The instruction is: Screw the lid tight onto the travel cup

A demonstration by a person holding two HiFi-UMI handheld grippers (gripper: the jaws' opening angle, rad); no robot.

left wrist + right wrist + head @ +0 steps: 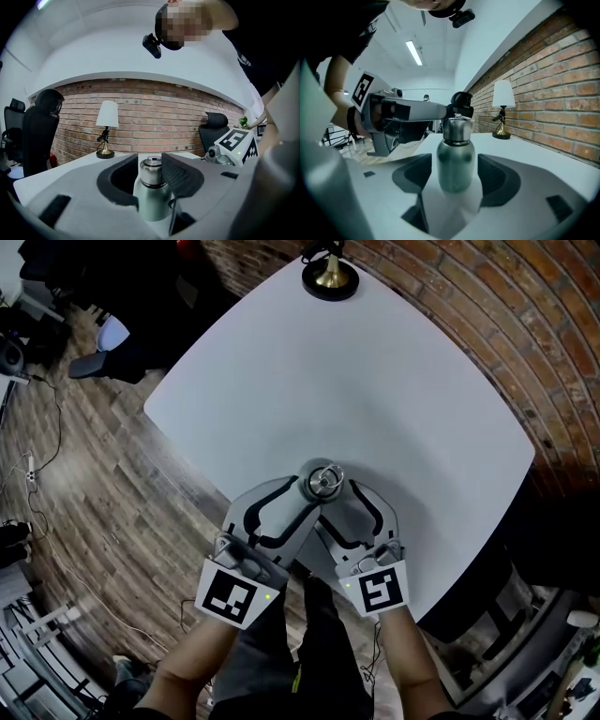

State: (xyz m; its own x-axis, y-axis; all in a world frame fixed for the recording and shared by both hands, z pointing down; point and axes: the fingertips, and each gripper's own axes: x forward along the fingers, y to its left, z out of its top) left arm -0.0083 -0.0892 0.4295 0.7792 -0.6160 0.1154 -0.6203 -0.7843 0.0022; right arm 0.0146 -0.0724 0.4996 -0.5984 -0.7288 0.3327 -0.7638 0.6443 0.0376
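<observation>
Table [422, 399] free past cup [322, 482], bar lamp [329, 277] (far edge).

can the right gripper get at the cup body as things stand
Probably yes: the right gripper has its jaws apart either side of the travel cup, clear of it. The left gripper sits higher, by the lid.

travel cup [151, 199] base hidden by jaws, lamp [329, 279] cropped at top edge

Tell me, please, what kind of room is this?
Probably an office or studio: a white table with a lamp by a brick wall, and black office chairs on a wooden floor.
</observation>
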